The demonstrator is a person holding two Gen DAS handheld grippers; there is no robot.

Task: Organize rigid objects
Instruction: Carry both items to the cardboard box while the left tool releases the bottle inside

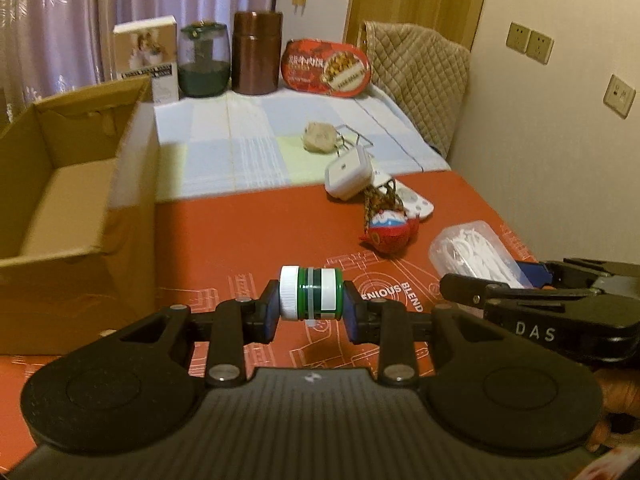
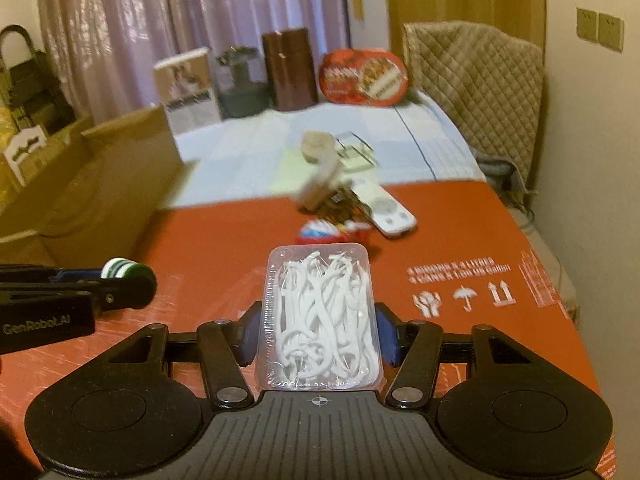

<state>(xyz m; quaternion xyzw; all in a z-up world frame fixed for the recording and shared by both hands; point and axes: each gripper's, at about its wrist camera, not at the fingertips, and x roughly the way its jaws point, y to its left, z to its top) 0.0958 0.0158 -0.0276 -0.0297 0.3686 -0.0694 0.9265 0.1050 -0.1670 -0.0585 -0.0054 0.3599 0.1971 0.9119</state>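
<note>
Orange-red printed sheet (image 1: 256, 236) covers the near part of the work surface and serves as the landmark; a pale checked cloth (image 1: 248, 148) lies beyond its far edge, backed by curtains. Left gripper (image 1: 309, 305): fingers closed to their narrowest on a small green-and-white bottle (image 1: 310, 294), held sideways by cap and base above the sheet's near portion. Right gripper (image 2: 318, 334): fingers partly closed, pads pressing the long sides of a clear plastic box of white floss picks (image 2: 320, 316), also held above the sheet; in the left wrist view this box (image 1: 474, 254) appears at the sheet's right side. An open cardboard box (image 1: 76, 208) stands at the sheet's left edge. Near the sheet's far edge lie a red ball-shaped toy (image 1: 390, 234), a white remote (image 2: 390, 210) and a white square device (image 1: 347, 172); just beyond, on the cloth, are a beige lump (image 1: 318, 138) and a wire clip (image 1: 354, 140). Along the cloth's far side stand a white carton (image 1: 146, 54), a glass jar (image 1: 204, 60), a brown canister (image 1: 256, 52) and a red oval package (image 1: 326, 66).
</note>
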